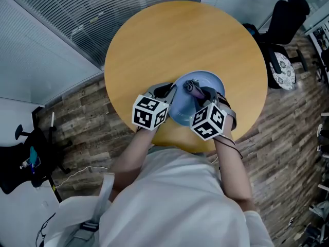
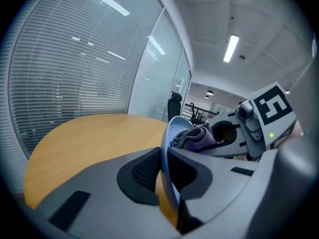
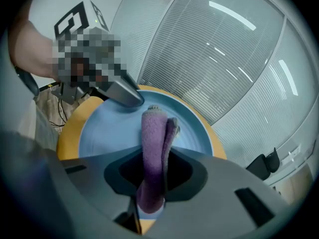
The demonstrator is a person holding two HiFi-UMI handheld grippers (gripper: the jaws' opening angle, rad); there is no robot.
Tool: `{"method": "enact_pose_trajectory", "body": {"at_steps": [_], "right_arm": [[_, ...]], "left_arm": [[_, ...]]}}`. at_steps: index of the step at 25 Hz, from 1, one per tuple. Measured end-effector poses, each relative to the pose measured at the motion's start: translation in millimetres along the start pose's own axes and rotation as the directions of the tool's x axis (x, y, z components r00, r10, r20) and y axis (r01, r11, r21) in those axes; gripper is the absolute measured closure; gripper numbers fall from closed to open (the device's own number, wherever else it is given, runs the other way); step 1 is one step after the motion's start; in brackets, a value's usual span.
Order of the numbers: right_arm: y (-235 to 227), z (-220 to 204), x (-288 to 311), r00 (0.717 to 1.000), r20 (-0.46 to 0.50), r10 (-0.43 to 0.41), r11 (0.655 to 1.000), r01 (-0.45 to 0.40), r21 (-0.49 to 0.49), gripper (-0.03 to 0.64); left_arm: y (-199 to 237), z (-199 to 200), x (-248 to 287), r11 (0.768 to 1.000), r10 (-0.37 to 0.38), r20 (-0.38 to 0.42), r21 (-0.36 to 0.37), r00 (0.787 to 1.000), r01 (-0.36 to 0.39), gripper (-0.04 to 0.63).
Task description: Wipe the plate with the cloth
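Text, numbers, brands: you can read none in any view.
Marker cubes: only black-and-white square patterns.

Pale blue plate stands tilted on edge over the counter; purple cloth (folded double) lies against its face.

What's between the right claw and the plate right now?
The purple cloth: clamped in the right claw, its folded end reaches out over the blue plate's face. Nothing else lies between them. The right gripper view shows it best.

Round wooden table on plank floor, slatted blinds and black chair nearby
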State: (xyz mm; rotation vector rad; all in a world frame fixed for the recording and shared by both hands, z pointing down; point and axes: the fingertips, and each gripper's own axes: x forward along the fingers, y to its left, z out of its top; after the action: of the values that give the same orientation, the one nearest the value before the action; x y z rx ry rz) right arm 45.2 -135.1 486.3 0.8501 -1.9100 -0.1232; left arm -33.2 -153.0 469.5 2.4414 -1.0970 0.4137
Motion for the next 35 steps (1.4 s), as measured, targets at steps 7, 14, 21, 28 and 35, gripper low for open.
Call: {"method": "enact_pose_trajectory", "body": {"at_steps": [7, 14, 21, 28, 35], "right_arm": [[14.2, 14.3, 2.5, 0.999, 0.008, 0.035, 0.998, -0.034, -0.056, 0.523], [23.1, 15.3, 3.3, 0.999, 0.008, 0.045, 0.996, -0.044, -0.076, 0.523], [10.6, -5.6, 5.1, 0.999, -0.026, 0.028, 0.999, -0.029, -0.043, 0.523], [-8.9, -33.6, 6.0, 0.997, -0.081, -0.004, 1.0, 0.004, 0.002, 0.523], [-27.1, -55.6, 3.7, 0.993, -0.112, -0.028, 0.998, 0.034, 0.055, 0.523]], "left_arm": [[-1.5, 0.6, 3.1, 1.0, -0.002, -0.01, 0.01, 1.0, 0.002, 0.56], [-0.3, -3.3, 1.9, 1.0, -0.013, -0.02, 0.007, 1.0, 0.013, 0.56], [2.5, 1.0, 3.2, 1.0, -0.013, -0.013, 0.001, 1.0, 0.013, 0.561], [8.7, 2.8, -0.8, 1.0, -0.003, -0.004, -0.003, 1.0, 0.003, 0.56], [13.0, 3.4, -3.5, 1.0, 0.0, 0.005, -0.014, 1.0, 0.0, 0.56]]}}
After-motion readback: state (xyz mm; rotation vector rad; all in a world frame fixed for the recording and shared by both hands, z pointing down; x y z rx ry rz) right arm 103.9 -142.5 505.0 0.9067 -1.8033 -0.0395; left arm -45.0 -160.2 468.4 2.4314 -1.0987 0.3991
